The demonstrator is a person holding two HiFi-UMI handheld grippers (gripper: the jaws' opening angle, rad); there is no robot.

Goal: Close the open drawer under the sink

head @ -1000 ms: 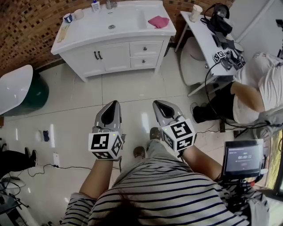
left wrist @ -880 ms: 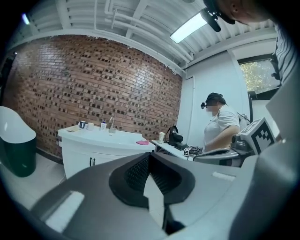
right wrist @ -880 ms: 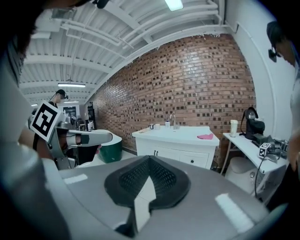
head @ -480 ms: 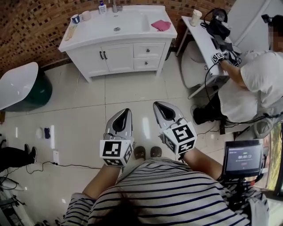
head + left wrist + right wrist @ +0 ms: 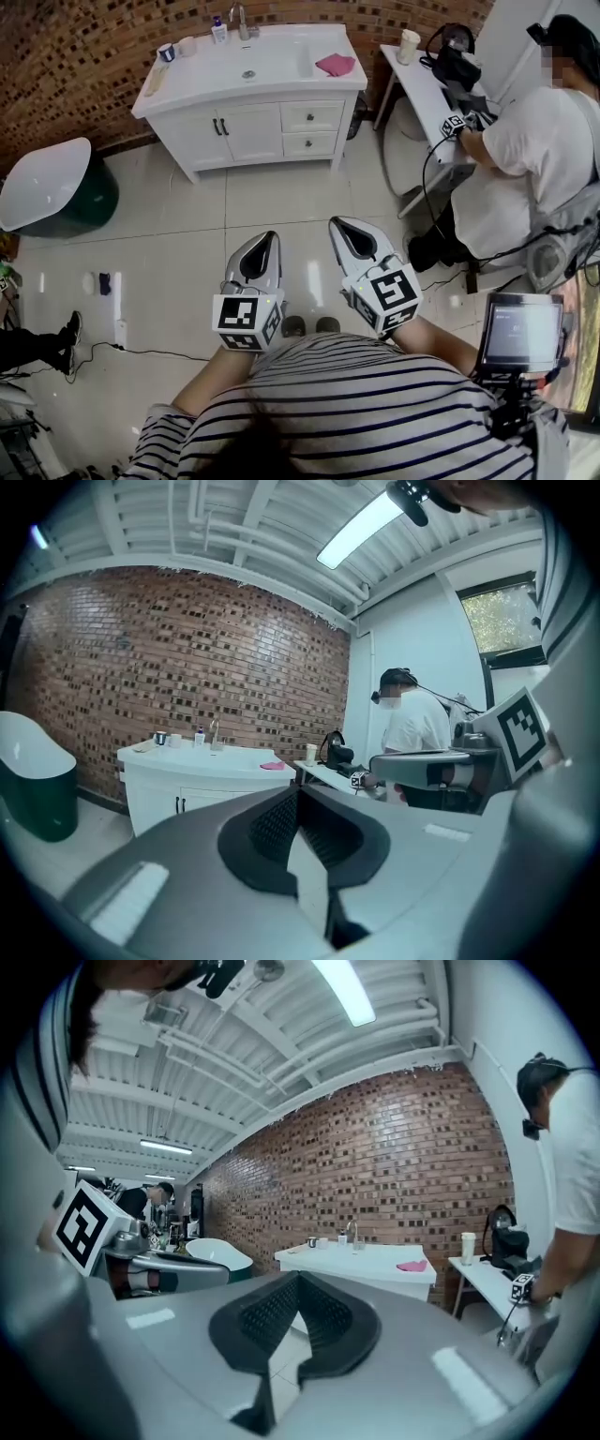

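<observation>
1. The left gripper (image 5: 265,241) has its jaws closed on nothing.
2. The right gripper (image 5: 343,228) jaws are closed and hold nothing.
3. The drawers (image 5: 312,117) are far away, on the right of the white sink cabinet (image 5: 246,134).

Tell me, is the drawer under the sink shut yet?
Looks done: both drawers in the white cabinet sit flush, none sticking out. In hand: nothing; the left claw and right claw are shut, empty, far from the sink. Left: nothing I can see.
</observation>
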